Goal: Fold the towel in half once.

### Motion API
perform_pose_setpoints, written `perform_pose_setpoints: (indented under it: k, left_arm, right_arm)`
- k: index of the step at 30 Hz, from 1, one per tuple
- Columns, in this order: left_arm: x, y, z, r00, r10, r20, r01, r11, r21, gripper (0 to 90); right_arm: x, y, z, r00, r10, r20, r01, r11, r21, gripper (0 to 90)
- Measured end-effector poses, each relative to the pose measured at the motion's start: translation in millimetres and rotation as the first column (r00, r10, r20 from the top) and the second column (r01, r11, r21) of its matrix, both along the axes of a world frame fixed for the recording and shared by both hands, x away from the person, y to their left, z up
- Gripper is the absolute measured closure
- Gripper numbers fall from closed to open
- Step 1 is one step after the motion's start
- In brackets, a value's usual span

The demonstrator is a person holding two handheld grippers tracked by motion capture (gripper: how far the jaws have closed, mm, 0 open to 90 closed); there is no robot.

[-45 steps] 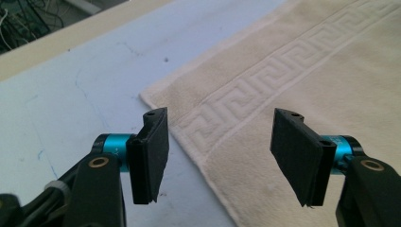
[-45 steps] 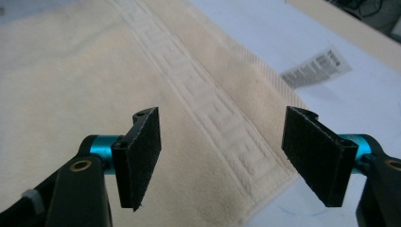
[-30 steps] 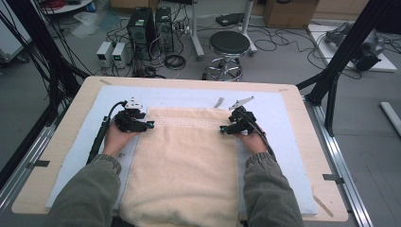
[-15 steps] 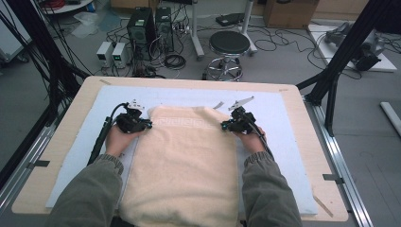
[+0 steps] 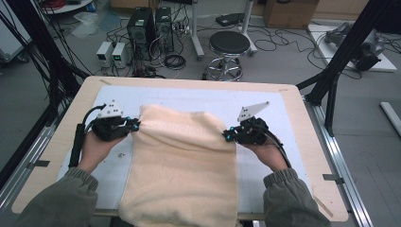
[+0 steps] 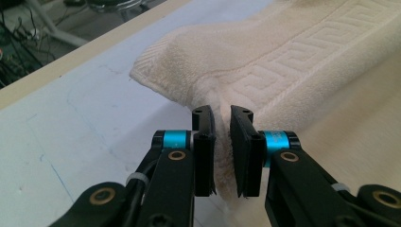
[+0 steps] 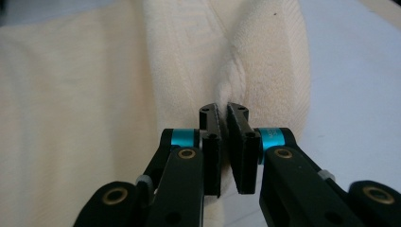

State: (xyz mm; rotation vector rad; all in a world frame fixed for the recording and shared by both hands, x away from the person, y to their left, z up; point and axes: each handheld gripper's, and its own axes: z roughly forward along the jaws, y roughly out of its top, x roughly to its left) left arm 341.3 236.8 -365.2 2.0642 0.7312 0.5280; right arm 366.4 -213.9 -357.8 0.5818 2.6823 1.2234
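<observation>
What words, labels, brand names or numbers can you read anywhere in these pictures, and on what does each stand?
None can be read.
The towel bears only a woven key-pattern border, no letters.
The two small boxes on the floor show lit displays, too small to read.
The computer towers show no legible label.

towel's [image 5: 184, 161] near end — cut off by bottom edge

One cream towel [image 5: 182, 165] on tabletop [image 5: 307, 156]. One pale blue mat [image 5: 198, 100] beneath it. Two tongs: left tongs [image 5: 134, 126], right tongs [image 5: 228, 135] (each with one grey three-cornered plate). Two hands, two sleeves. On floor beyond: one round stool [image 5: 229, 43], two computer towers [image 5: 150, 21], two small white boxes [image 5: 111, 53].
</observation>
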Motion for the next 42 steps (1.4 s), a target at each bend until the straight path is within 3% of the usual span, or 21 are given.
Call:
perform_pose_setpoints:
  k: [4,7,11,14,19,22,25,27,28,29,30,32,34,39,41,42]
  left_arm:
    - [-37.2,3.7,-19.4,0.9986,-0.048,-0.024,0.048,0.9989,-0.002,79.3]
    - [-62.7,6.7,-36.5,0.9934,-0.091,-0.070,0.091,0.9958,-0.004,78.8]
    - [-79.0,10.3,-44.6,0.9836,-0.129,-0.126,0.131,0.9914,0.004,71.7]
    - [-77.4,14.4,-39.0,0.9864,-0.122,-0.110,0.123,0.9923,0.006,63.9]
    - [-56.3,11.7,-34.0,0.9907,-0.087,-0.105,0.088,0.9962,-0.002,49.2]
    - [-40.1,2.4,-40.8,0.9878,-0.084,-0.131,0.083,0.9965,-0.010,43.2]
    - [-25.3,-7.5,-51.6,0.9795,-0.084,-0.183,0.084,0.9964,-0.007,42.5]
    - [-20.8,-12.8,-58.7,0.9733,-0.095,-0.209,0.102,0.9945,0.022,45.5]
    - [-20.1,-14.4,-61.1,0.9686,-0.109,-0.224,0.120,0.9920,0.038,49.4]
    - [-21.3,-15.8,-62.5,0.9685,-0.124,-0.216,0.136,0.9899,0.041,59.1]
    - [-23.4,-16.5,-61.3,0.9712,-0.137,-0.195,0.151,0.9870,0.056,70.2]
    - [-27.9,-17.2,-57.9,0.9780,-0.134,-0.160,0.146,0.9869,0.068,81.3]
    - [-30.4,-15.0,-54.9,0.9794,-0.132,-0.153,0.143,0.9878,0.063,83.9]
    - [-41.8,-8.8,-46.6,0.9854,-0.127,-0.114,0.133,0.9902,0.045,85.0]
    - [-43.6,-8.4,-45.0,0.9866,-0.127,-0.102,0.133,0.9899,0.049,84.9]
    - [-43.1,-8.5,-45.0,0.9860,-0.130,-0.105,0.136,0.9893,0.054,84.7]
  right_arm:
    - [-29.5,-1.4,-4.7,0.9989,0.048,-0.003,-0.048,0.999,-0.017,84.1]
    - [-47.9,0.6,-13.6,0.9967,0.079,-0.019,-0.080,0.996,-0.047,84.1]
    - [-68.1,0.7,-27.4,0.9930,0.110,-0.043,-0.112,0.993,-0.043,76.5]
    - [-72.9,-6.5,-28.5,0.9969,0.072,-0.032,-0.073,0.997,-0.012,67.5]
    - [-57.6,-11.1,-30.3,0.9997,-0.009,-0.020,0.010,1.000,0.025,53.7]
    - [-44.7,-3.7,-41.2,0.9981,-0.029,-0.054,0.029,1.000,0.000,45.6]
    - [-32.9,5.5,-54.3,0.9956,-0.024,-0.091,0.022,1.000,-0.019,43.8]
    - [-28.6,8.7,-59.0,0.9929,-0.019,-0.117,0.016,1.000,-0.024,49.5]
    - [-27.4,9.8,-60.8,0.9911,-0.002,-0.133,-0.001,1.000,-0.025,56.7]
    - [-27.2,10.9,-62.1,0.9883,0.027,-0.150,-0.031,0.999,-0.024,67.5]
    - [-27.5,12.2,-62.9,0.9865,0.061,-0.152,-0.065,0.998,-0.024,75.0]
    - [-30.6,14.7,-61.1,0.9860,0.096,-0.136,-0.102,0.994,-0.036,82.4]
    - [-33.1,15.1,-57.7,0.9876,0.107,-0.115,-0.110,0.994,-0.027,85.7]
    - [-42.1,11.1,-45.6,0.9908,0.113,-0.075,-0.114,0.993,-0.011,89.1]
    - [-44.4,9.7,-42.7,0.9926,0.102,-0.067,-0.102,0.995,0.005,79.9]
    - [-43.8,9.8,-42.4,0.9940,0.084,-0.069,-0.084,0.996,0.008,69.0]
